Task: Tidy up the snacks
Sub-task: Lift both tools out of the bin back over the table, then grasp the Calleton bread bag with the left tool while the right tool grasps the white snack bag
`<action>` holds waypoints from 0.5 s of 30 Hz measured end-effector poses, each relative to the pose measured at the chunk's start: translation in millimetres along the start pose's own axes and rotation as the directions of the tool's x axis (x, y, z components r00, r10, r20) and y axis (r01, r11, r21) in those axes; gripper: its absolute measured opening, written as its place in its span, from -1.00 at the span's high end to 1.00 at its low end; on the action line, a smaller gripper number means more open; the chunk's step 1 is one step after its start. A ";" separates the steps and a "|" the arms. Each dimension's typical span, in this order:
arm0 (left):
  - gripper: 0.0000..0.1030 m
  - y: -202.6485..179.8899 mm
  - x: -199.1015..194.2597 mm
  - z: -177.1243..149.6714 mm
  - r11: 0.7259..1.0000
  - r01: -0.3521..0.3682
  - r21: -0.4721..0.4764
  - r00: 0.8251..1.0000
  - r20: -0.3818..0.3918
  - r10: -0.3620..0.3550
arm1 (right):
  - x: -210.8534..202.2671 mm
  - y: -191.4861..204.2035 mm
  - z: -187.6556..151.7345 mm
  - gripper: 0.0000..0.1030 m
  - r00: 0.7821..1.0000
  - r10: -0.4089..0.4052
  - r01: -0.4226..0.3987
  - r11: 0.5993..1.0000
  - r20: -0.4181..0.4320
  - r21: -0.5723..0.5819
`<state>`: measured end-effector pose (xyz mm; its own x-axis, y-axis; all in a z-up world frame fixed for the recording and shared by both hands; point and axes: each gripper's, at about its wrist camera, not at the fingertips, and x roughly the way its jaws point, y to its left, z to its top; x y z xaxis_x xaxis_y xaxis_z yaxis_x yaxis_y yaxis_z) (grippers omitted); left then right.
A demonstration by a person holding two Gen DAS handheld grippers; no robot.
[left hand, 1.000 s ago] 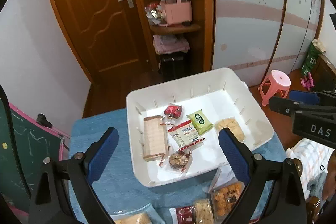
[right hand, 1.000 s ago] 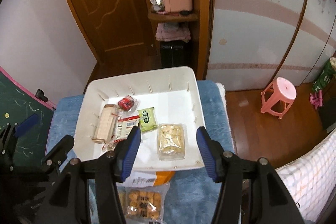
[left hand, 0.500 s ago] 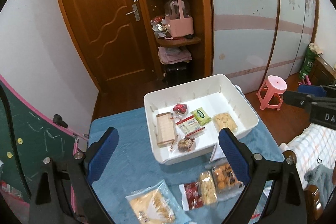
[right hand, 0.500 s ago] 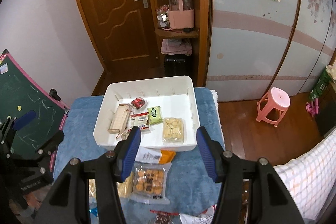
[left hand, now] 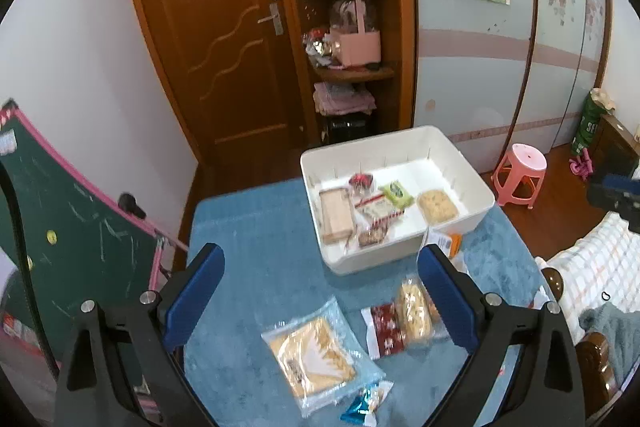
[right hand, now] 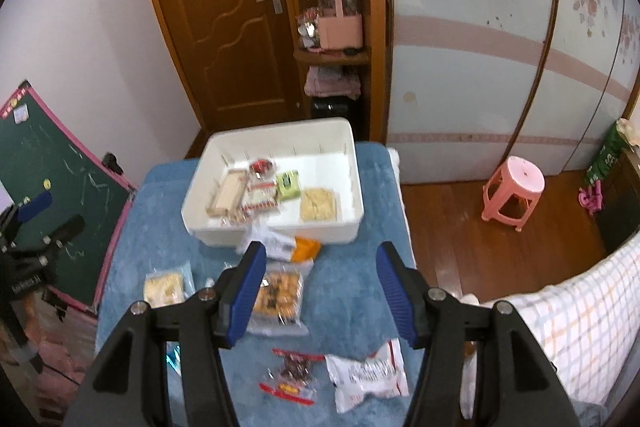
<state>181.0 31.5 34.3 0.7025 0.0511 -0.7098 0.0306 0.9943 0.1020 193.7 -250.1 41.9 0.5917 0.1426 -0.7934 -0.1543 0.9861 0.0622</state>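
Both tongs hang above the blue cloth, spread wide and holding nothing: our left tongs and our right tongs. Six snacks already lie in the white bin at the far end; the rest sit loose on the cloth near us, among them the cracker bag and the cookie pack. We judge the wrappers slippery, so a pinch at a thin edge may slide off. The white-and-orange packet lies touching the bin wall, awkward to get a finger behind.

One tray, six packets inside
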 end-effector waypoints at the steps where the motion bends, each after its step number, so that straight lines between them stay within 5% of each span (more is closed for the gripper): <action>1: -0.88 3.5 1.8 -5.4 1.000 0.003 -0.010 1.000 -0.008 -0.003 | 3.2 -1.7 -7.2 -0.13 1.000 -0.006 0.006 1.000 -0.013 -0.003; 13: -0.88 34.9 73.7 -94.8 0.989 -0.012 -0.150 0.981 -0.196 -0.018 | 58.4 -20.0 -95.7 -0.14 0.985 -0.003 0.011 0.999 -0.173 0.049; 15: -0.88 37.1 89.5 -108.6 0.985 -0.019 -0.172 0.972 -0.233 -0.022 | 72.2 -25.3 -109.9 -0.29 0.979 0.008 0.007 0.998 -0.205 0.069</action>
<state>167.8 83.1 -101.2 0.5170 0.0492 -0.8546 -0.1051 0.9944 -0.0063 153.3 -274.1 -83.5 0.4157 0.1295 -0.9002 -0.0958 0.9905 0.0982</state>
